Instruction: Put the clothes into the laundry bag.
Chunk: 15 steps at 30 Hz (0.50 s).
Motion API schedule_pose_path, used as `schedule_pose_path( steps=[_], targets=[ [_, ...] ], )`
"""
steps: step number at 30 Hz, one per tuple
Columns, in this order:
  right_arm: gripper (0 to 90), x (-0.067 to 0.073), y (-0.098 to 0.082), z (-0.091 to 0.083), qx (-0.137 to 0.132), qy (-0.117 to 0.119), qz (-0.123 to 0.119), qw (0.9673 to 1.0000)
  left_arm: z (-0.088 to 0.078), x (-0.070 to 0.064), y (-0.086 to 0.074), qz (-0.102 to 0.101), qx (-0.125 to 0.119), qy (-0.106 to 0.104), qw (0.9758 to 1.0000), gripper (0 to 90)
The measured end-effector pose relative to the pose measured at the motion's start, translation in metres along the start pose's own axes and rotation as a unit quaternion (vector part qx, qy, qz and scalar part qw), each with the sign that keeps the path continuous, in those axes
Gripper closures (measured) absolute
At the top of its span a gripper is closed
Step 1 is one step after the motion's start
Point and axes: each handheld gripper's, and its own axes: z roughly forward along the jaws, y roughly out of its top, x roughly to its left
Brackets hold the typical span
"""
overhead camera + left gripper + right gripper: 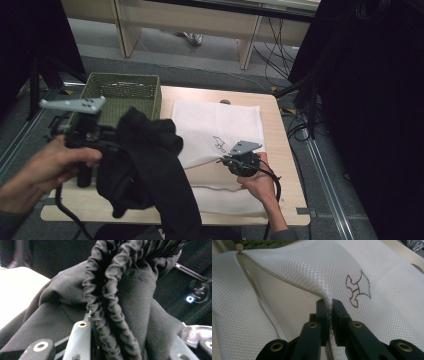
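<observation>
A black garment hangs in a bunch from my left gripper, held above the table's left part. In the left gripper view its gathered elastic band runs down between the jaws, and my left gripper is shut on it. A white mesh laundry bag lies flat on the table with a small embroidered mark. My right gripper is shut on the upper layer of the bag beside its open zipper, lifting that layer into a ridge. In the high view the right gripper sits at the bag's near side.
A green woven basket stands at the table's far left corner, just behind the garment. Bare wooden table shows right of the bag. Black stands and cables flank the table on both sides.
</observation>
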Motion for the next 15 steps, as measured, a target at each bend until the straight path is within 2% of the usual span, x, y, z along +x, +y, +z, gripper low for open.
schedule_pose_path(
  steps=[3, 4, 5, 6, 9, 11, 15],
  targets=[
    [86.3, -0.002, 0.002, -0.001, -0.004, -0.001, -0.004, 1.0000, 0.027, 0.005, -0.014, -0.004, 0.022, -0.014, 0.9996, 66.1],
    [86.3, -0.003, 0.003, -0.002, -0.005, -0.002, -0.003, 1.0000, 0.037, 0.011, -0.020, -0.003, 0.033, -0.012, 0.9994, 66.1],
    [86.5, -0.004, 0.005, -0.003, -0.008, -0.004, -0.002, 1.0000, 0.049, 0.014, -0.026, -0.018, 0.037, -0.016, 0.9990, 66.1],
    [86.6, -0.005, 0.006, -0.005, -0.010, -0.006, 0.001, 0.9999, 0.055, 0.019, -0.029, -0.014, 0.044, -0.020, 0.9987, 66.0],
    [86.8, -0.008, 0.009, -0.008, -0.019, -0.009, 0.003, 0.9998, 0.080, 0.026, -0.042, -0.027, 0.062, 0.000, 0.9977, 65.9],
    [86.9, -0.010, 0.011, -0.010, -0.023, -0.010, 0.010, 0.9996, 0.096, 0.033, -0.049, -0.021, 0.079, 0.008, 0.9966, 65.8],
    [87.0, -0.013, 0.016, -0.014, -0.029, -0.016, 0.009, 0.9994, 0.120, 0.046, -0.057, -0.032, 0.089, 0.030, 0.9951, 65.6]
  ],
)
